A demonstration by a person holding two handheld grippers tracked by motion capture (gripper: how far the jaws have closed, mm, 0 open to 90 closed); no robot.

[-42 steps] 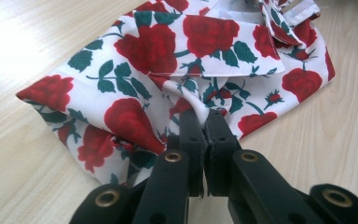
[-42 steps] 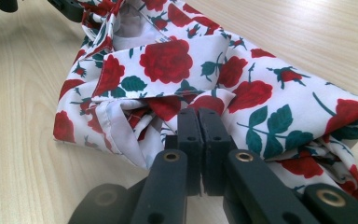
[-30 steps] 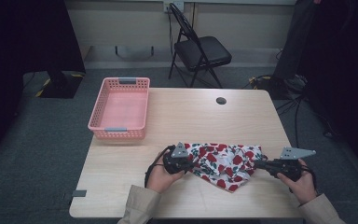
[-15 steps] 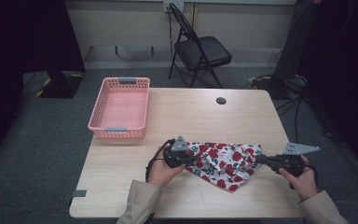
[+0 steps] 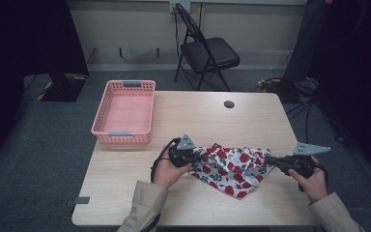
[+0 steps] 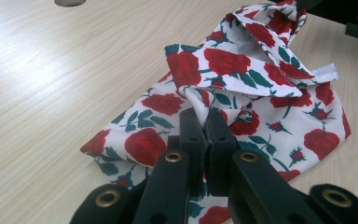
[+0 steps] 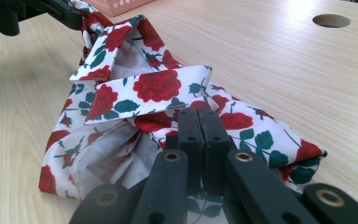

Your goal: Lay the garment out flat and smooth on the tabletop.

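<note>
Both clamped: left gripper [image 5: 200, 155] and right gripper [image 5: 268, 159] pinch opposite ends of white rose-print cloth [image 5: 229, 166], near tabletop's front edge.

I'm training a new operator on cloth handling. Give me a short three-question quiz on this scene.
1. True or false: both grippers are shut on the rose-print cloth.
2. Where is the pink basket? A) at the table's far left B) on the chair C) under the cloth
3. Does any part of the cloth rest on the table?

Key: 1 true: left gripper and right gripper each pinch an end. 2 A. 3 Yes, its middle.
</note>
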